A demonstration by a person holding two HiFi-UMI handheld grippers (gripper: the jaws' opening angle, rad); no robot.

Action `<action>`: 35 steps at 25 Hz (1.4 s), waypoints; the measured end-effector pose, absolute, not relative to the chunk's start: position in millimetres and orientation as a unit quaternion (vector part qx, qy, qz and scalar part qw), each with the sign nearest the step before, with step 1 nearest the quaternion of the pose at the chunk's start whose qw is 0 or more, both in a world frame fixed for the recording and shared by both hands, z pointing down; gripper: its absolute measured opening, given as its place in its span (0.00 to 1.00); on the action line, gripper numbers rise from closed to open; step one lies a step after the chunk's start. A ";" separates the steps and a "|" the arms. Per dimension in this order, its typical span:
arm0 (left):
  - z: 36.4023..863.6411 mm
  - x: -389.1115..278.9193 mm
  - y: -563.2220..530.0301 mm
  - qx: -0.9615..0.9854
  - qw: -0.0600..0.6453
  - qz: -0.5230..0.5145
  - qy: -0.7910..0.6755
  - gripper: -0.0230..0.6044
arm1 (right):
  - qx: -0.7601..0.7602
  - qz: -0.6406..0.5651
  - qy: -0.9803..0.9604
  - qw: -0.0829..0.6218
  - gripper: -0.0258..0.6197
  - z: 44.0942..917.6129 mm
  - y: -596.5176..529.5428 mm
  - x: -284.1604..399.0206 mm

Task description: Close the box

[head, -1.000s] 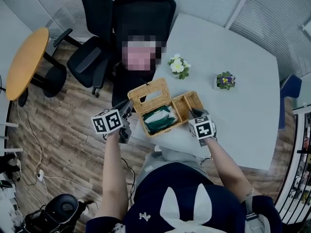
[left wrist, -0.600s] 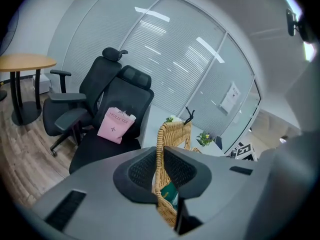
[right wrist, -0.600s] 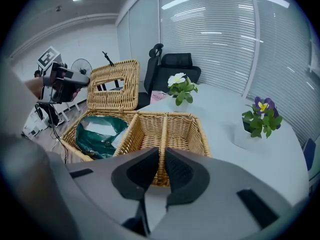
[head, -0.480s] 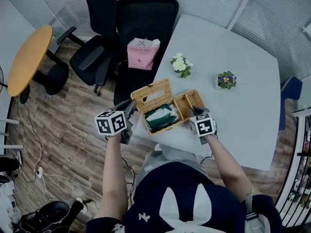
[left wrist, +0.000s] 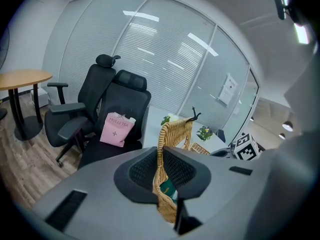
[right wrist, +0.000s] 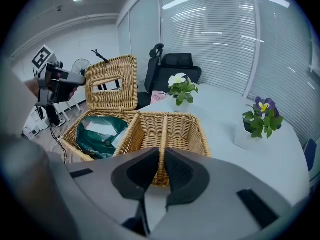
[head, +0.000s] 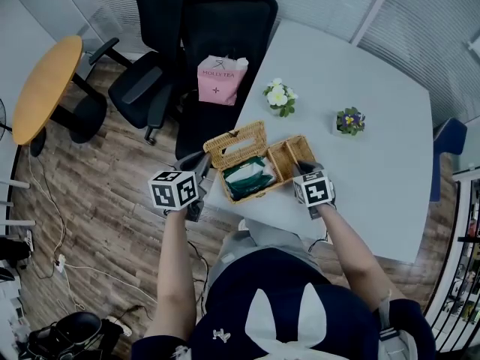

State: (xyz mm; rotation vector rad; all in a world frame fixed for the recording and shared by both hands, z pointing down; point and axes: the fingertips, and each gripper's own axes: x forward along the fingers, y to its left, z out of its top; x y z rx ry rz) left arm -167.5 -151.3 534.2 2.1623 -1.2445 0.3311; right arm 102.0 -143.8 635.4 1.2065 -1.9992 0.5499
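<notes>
The box (right wrist: 150, 131) and its lid (right wrist: 111, 84) are woven wicker, tan, rough and ribbed. Inside lies a green packet (right wrist: 102, 136) of glossy, crinkled plastic film. The counter (head: 375, 148) is smooth, matt and pale grey. The floor (head: 97, 193) looks like wood planking with visible grain. The pink bag (head: 221, 79) looks like matt paper. The left gripper (left wrist: 160, 164) is matt grey plastic with black, finely textured pads (left wrist: 145, 171).

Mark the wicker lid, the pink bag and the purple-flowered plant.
wicker lid (right wrist: 111, 96), right gripper view, on the weave just below its slot.
pink bag (head: 221, 81), head view, on the middle of its front face.
purple-flowered plant (right wrist: 260, 116), right gripper view, on its green leaves.
</notes>
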 end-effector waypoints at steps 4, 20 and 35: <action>532.1 -165.4 -147.5 0.820 0.292 0.140 -0.471 0.11 | 0.465 0.216 -0.779 0.360 0.11 634.7 -143.7 101.7; 528.2 -157.2 -131.0 0.822 0.262 0.168 -0.477 0.11 | 0.465 0.213 -0.781 0.359 0.11 635.8 -143.2 102.2; 528.5 -150.9 -114.5 0.811 0.262 0.180 -0.491 0.11 | 0.460 0.225 -0.783 0.353 0.11 635.4 -144.4 100.9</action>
